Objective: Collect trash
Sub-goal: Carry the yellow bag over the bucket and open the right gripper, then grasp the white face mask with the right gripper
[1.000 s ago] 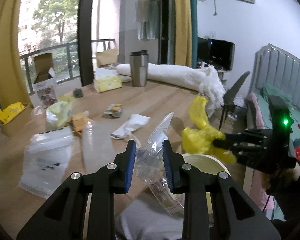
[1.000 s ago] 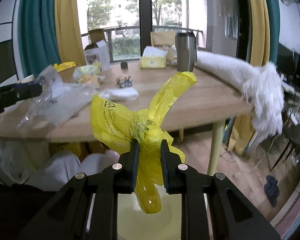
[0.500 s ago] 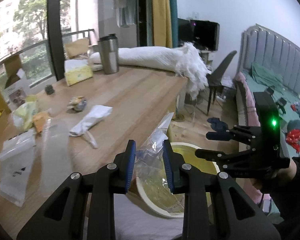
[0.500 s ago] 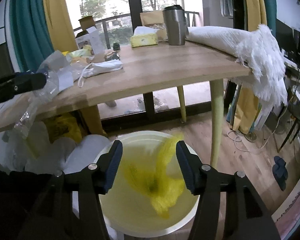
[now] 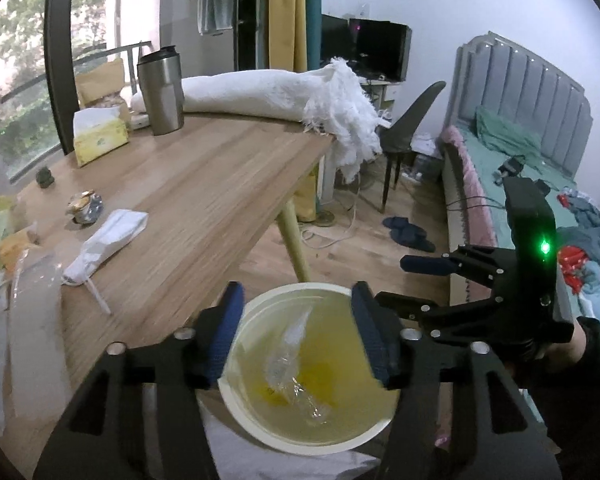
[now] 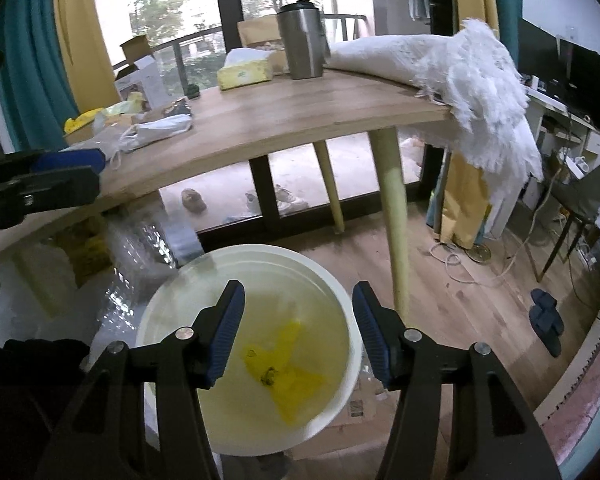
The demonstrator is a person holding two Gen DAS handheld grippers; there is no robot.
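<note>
A white round trash bin (image 5: pixel 260 432) (image 6: pixel 340 376) stands on the floor beside the wooden table (image 5: pixel 204 200). My left gripper (image 5: pixel 296 336) is open and empty above the bin. A clear plastic bag (image 5: pixel 296 364) lies loose inside the bin. My right gripper (image 6: pixel 298 332) is open and empty above the bin, and it shows at the right of the left wrist view (image 5: pixel 404 280). A yellow plastic bag (image 6: pixel 288 372) lies at the bin's bottom. More trash stays on the table: a white wrapper (image 5: pixel 108 240), a crumpled foil piece (image 5: pixel 85 206), and clear bags (image 5: pixel 32 320).
A steel tumbler (image 5: pixel 160 92), a yellow tissue pack (image 5: pixel 100 136) and a rolled white cloth (image 5: pixel 268 92) sit at the table's far side. A table leg (image 6: pixel 394 216) stands beside the bin. A chair (image 5: pixel 408 120), slippers (image 5: pixel 408 234) and a bed (image 5: pixel 520 168) are to the right.
My left gripper opened and the clear bag dropped into the bin. The yellow bag, released by my right gripper half a second ago, has settled at the bin's bottom.
</note>
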